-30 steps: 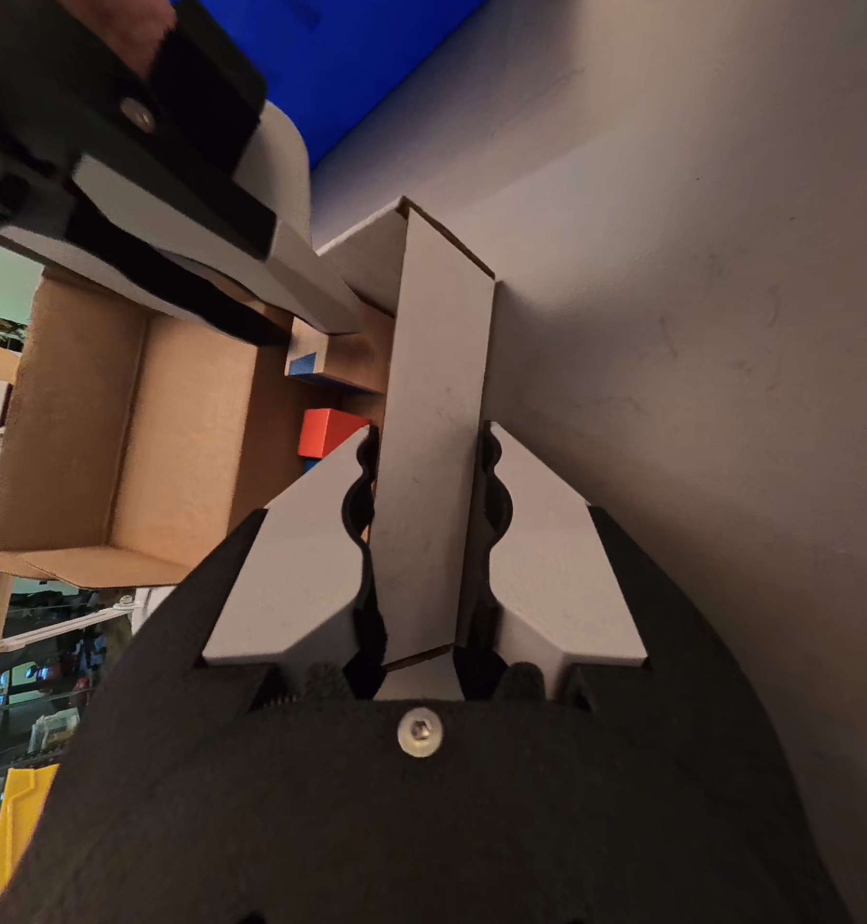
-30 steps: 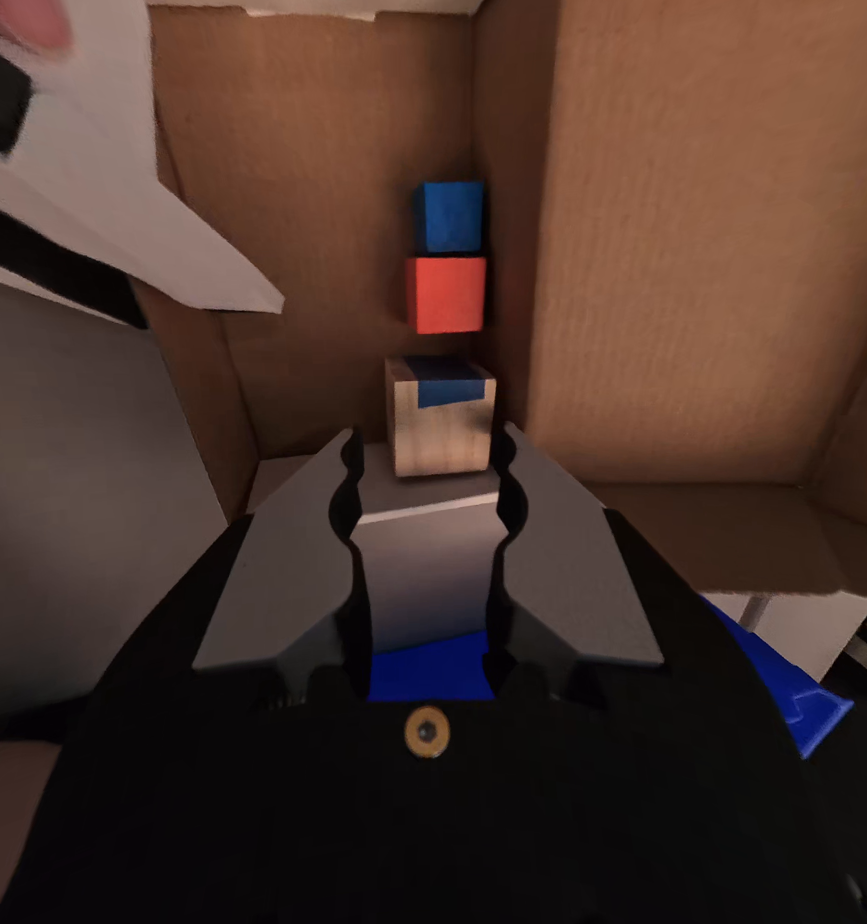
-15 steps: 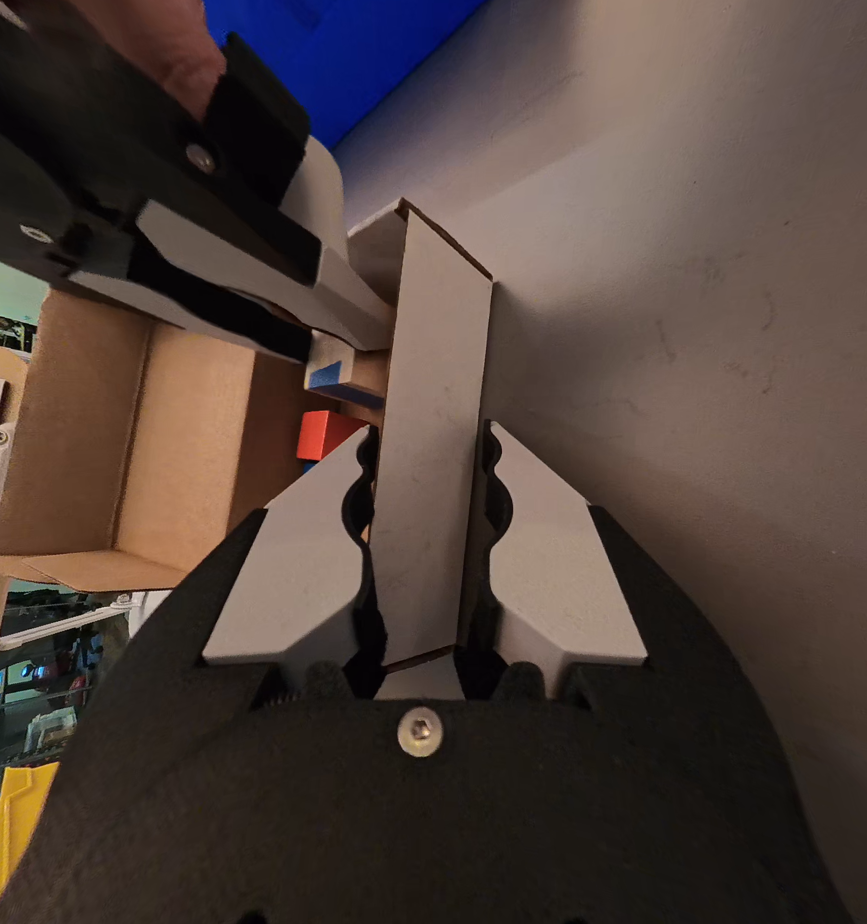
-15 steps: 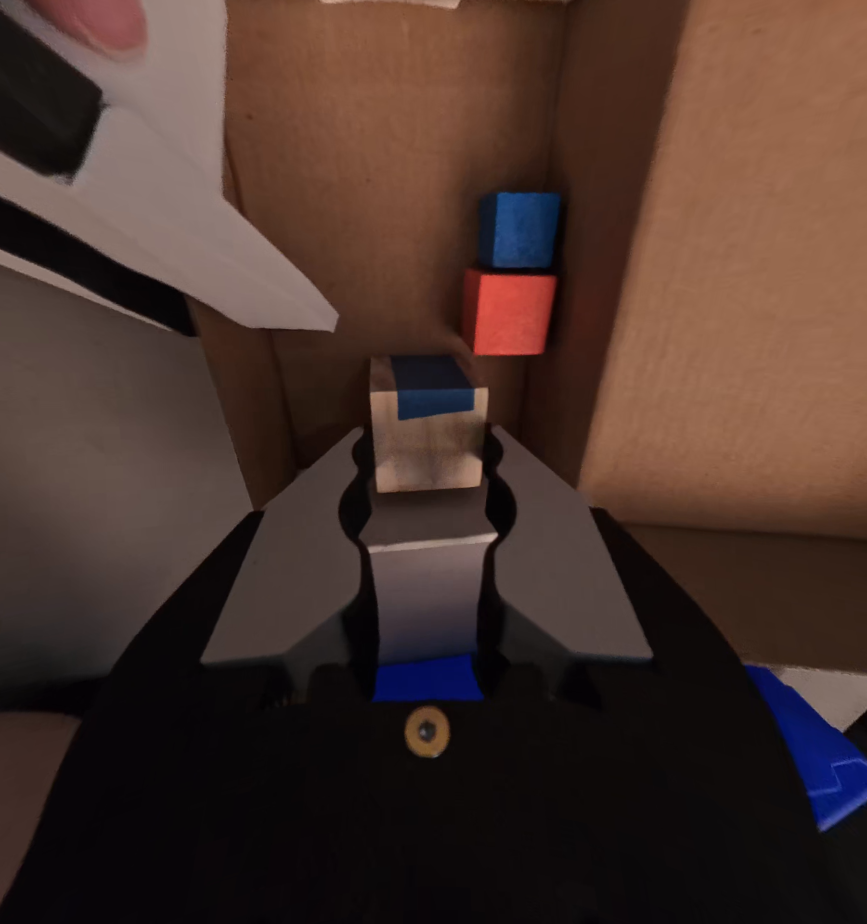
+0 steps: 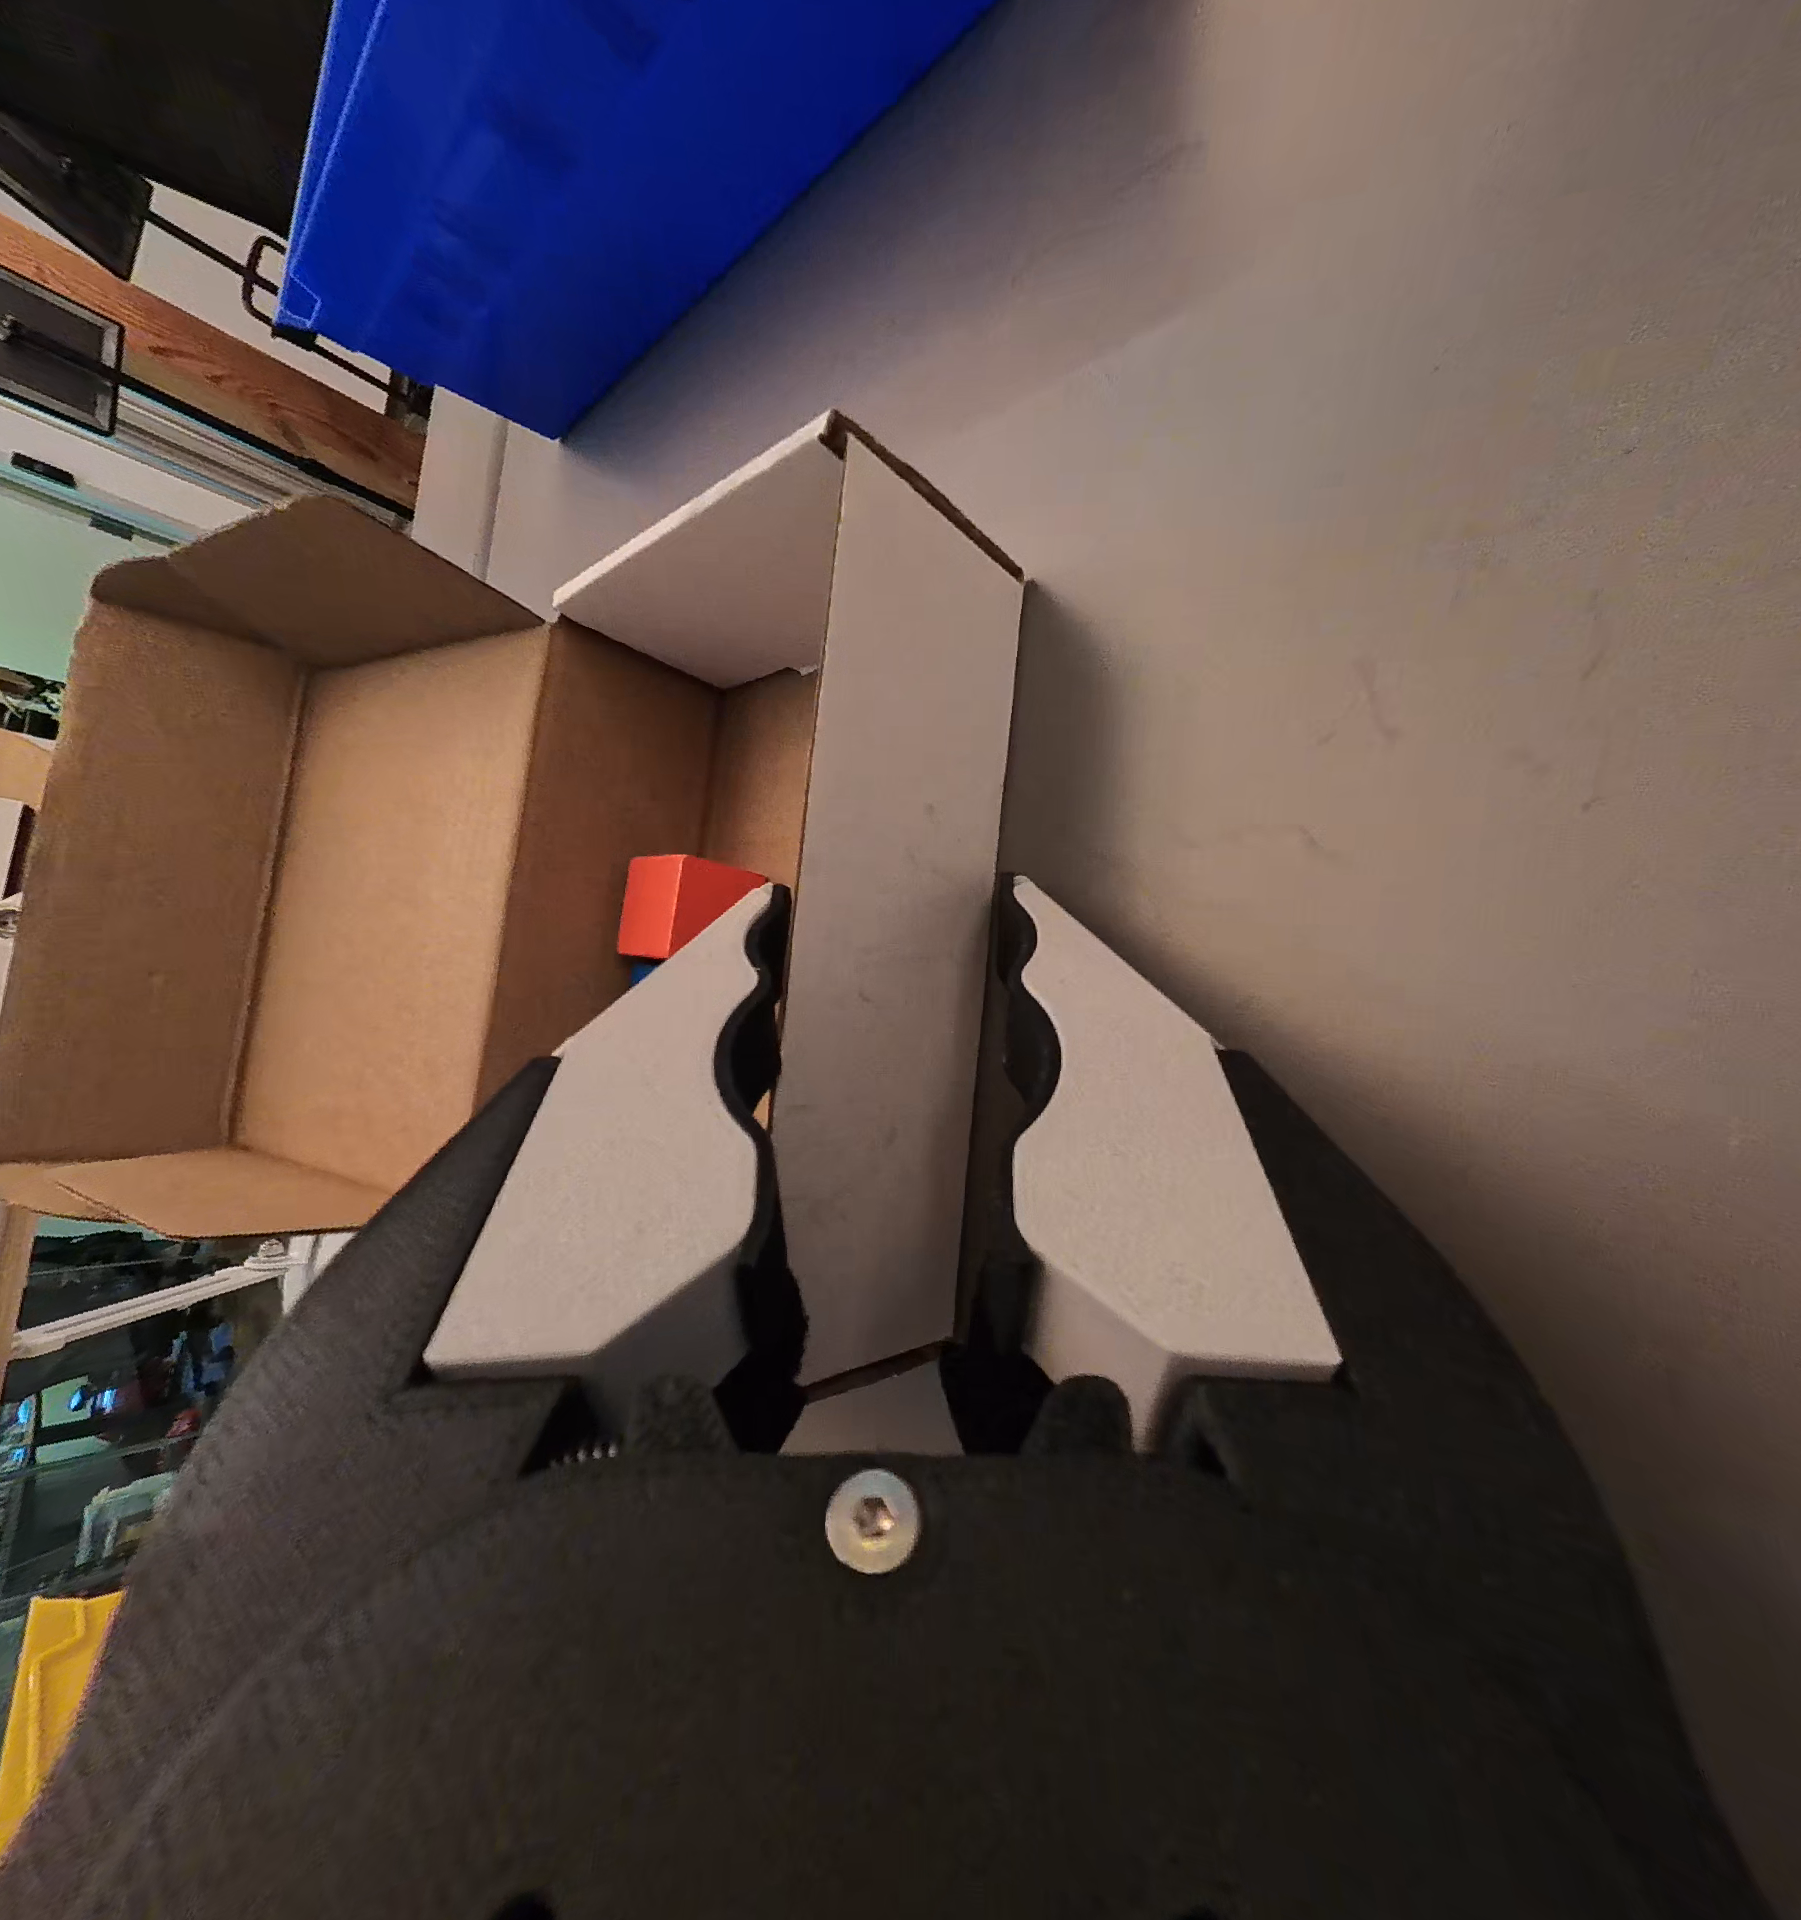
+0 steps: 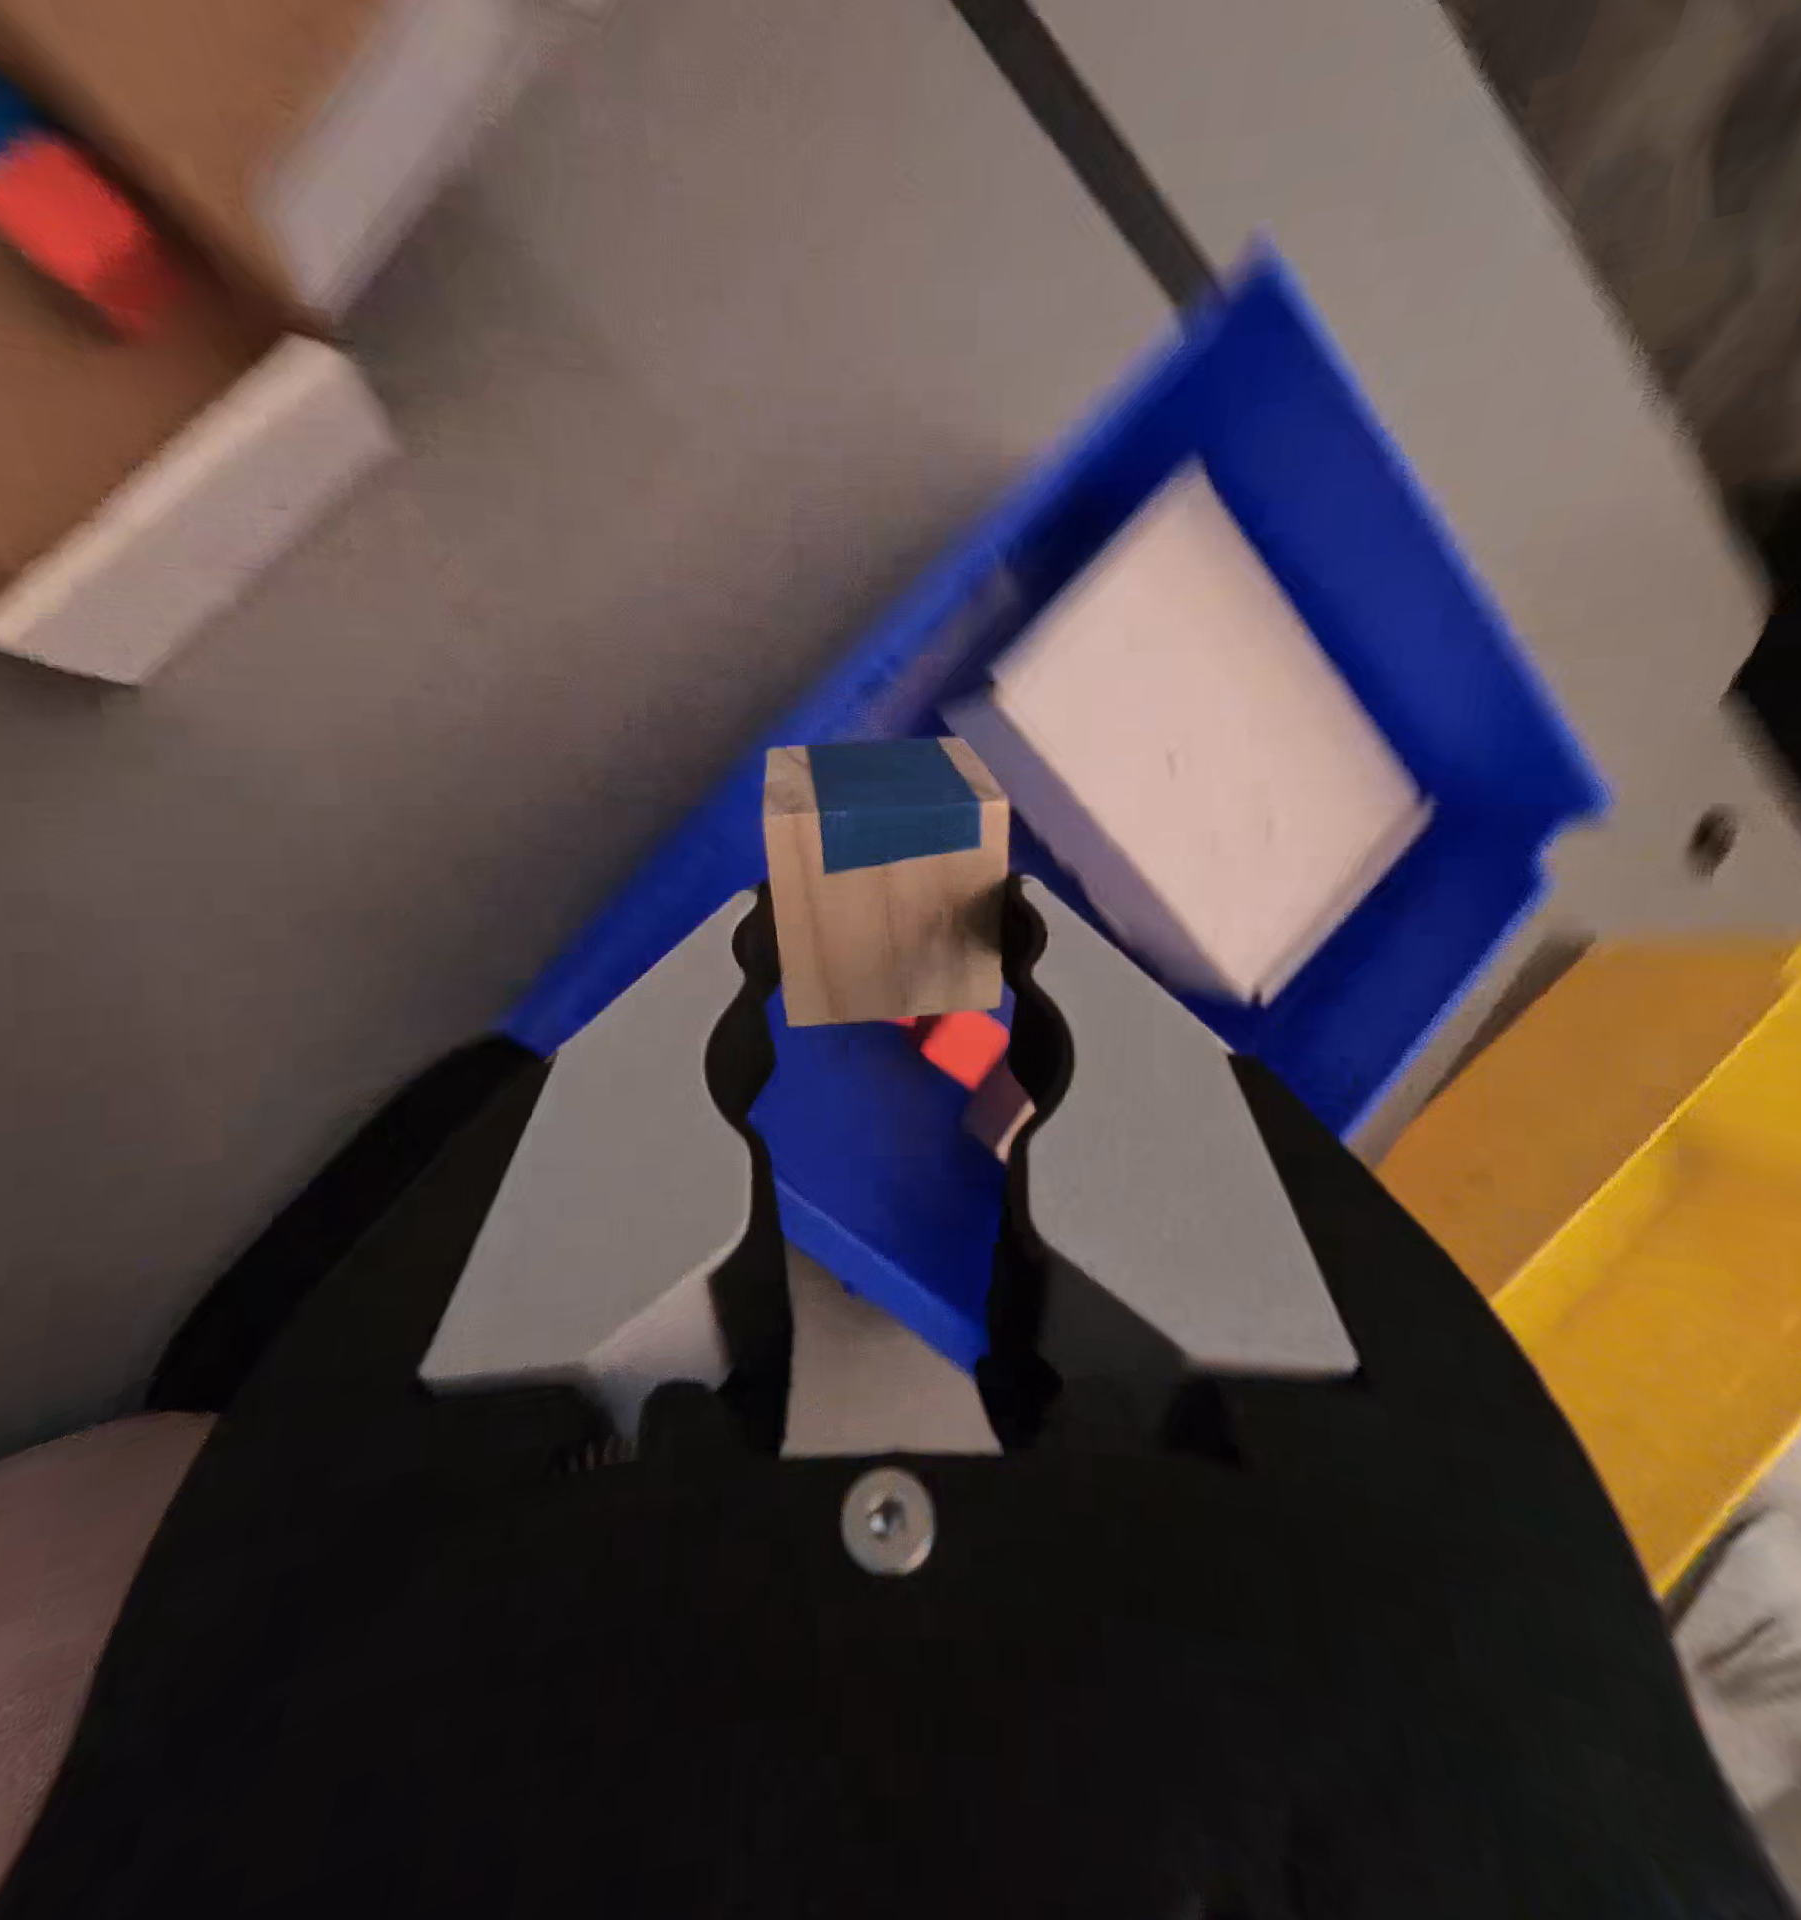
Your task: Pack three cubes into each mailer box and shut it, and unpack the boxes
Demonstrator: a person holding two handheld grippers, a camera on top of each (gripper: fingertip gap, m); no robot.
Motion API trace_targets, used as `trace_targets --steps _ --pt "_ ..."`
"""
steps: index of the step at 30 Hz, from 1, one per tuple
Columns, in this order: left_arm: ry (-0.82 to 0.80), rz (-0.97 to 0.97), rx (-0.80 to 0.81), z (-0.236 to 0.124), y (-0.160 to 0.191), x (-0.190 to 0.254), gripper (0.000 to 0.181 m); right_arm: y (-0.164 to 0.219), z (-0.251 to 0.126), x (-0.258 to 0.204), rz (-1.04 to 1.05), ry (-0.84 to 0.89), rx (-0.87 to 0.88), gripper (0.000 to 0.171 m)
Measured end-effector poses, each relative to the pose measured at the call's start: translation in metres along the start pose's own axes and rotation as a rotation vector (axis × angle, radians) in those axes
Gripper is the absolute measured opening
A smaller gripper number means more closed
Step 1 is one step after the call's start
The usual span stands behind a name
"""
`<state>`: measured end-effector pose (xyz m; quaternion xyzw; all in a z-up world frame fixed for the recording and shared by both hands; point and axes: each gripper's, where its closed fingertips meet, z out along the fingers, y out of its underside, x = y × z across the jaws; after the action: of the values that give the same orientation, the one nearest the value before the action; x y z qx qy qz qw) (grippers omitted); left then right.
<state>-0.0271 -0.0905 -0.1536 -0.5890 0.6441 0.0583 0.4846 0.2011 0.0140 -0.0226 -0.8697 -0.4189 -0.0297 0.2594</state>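
My left gripper is shut on the white side wall of the open mailer box, holding it on the grey table. A red cube and a sliver of a blue cube lie inside the box by that wall. My right gripper is shut on a wooden cube with blue tape and holds it in the air over the edge of a blue bin. The mailer box shows blurred at the right wrist view's upper left, with the red cube inside.
The blue bin holds a closed white mailer box and a red cube. A yellow bin stands beside it. The blue bin also shows in the left wrist view behind the open box. The grey table extends to the right. Some 30 centimetres of space lies between my two pairs of fingers.
My right gripper closed on the taped wooden cube inside the open box, lifted it out and swung away over the blue bin. It has left the left wrist view. My left gripper has held still.
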Motion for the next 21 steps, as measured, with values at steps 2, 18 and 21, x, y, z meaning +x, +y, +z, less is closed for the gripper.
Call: trace_targets --steps 2,18,21 --pt "-0.003 0.005 -0.001 0.0 0.0 0.0 0.038 0.038 0.027 0.039 0.207 0.007 -0.113 0.043" --pt "-0.008 0.017 -0.004 -0.001 0.0 0.001 0.037 0.122 0.113 0.08 0.647 -0.004 -0.415 0.055" --pt "-0.008 0.018 -0.005 -0.001 0.0 0.001 0.037 0.115 0.105 0.081 0.622 0.038 -0.42 0.069"
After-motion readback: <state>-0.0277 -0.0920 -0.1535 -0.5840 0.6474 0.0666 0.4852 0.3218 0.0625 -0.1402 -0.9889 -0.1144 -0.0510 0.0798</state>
